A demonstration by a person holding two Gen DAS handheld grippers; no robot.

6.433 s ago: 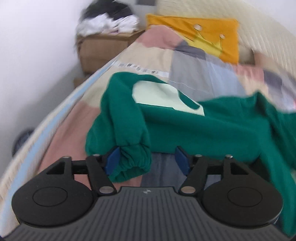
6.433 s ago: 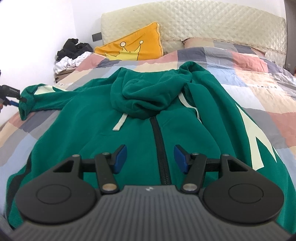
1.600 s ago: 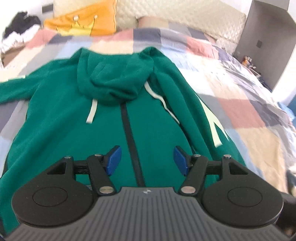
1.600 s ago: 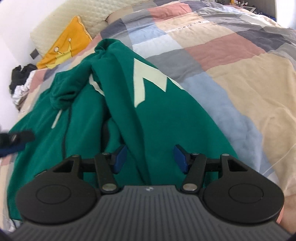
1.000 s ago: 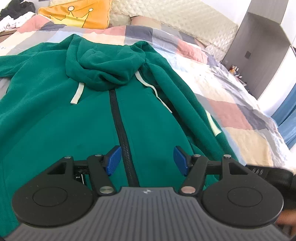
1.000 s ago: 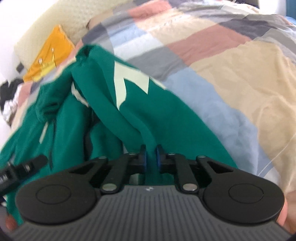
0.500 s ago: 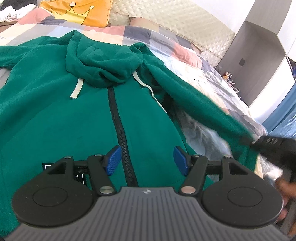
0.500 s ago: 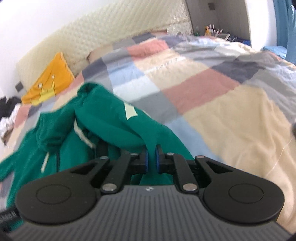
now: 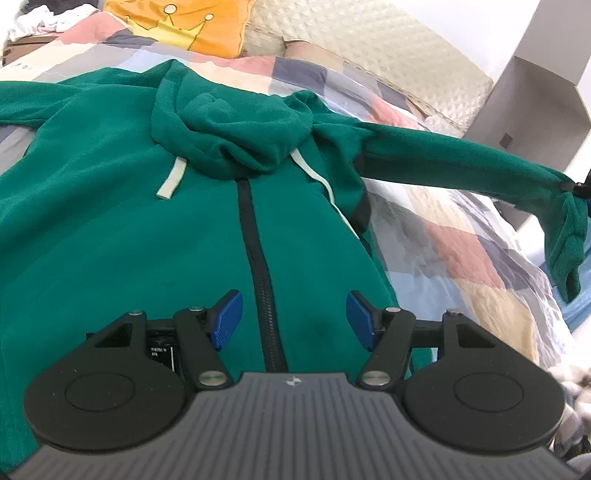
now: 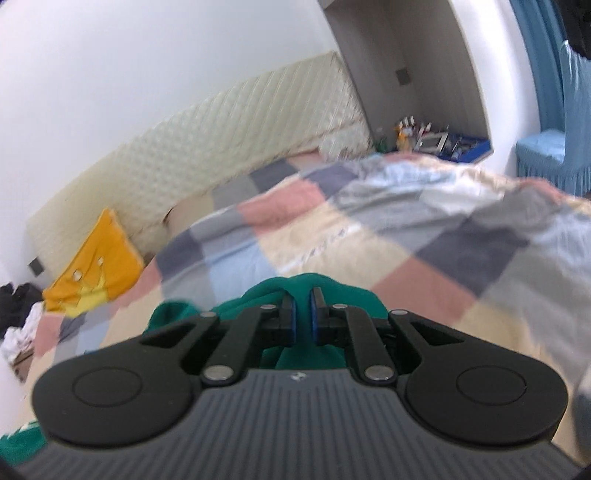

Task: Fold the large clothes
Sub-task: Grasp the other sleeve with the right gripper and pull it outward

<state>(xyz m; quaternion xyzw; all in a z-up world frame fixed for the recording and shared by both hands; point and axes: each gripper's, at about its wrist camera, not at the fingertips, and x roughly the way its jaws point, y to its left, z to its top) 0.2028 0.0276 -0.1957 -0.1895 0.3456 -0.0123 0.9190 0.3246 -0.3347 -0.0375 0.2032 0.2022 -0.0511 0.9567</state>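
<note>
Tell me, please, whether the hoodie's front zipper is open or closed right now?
Closed as far as visible: the dark zipper joins both panels of the green hoodie below the hood; its bottom end hides behind the left hand-held gripper.

The hoodie (image 9: 110, 229) is deep green all over, with a black zipper (image 9: 258, 258) down its front and pale cream drawstrings (image 9: 171, 181). Under it the quilt (image 9: 461, 251) is a patchwork of pink, beige, grey, slate and light blue squares. At 11 o'clock in the left wrist view lies an orange pillow (image 9: 199, 26) bearing a yellow crown. The headboard (image 10: 207, 136) is cream with a diamond-quilted pattern. At 3 o'clock in the right wrist view, a chair cover (image 10: 543, 155) and a curtain (image 10: 535, 62) are blue. Each gripper, left (image 9: 294, 319) and right (image 10: 302, 316), is black with blue pads (image 9: 225, 319).
</note>
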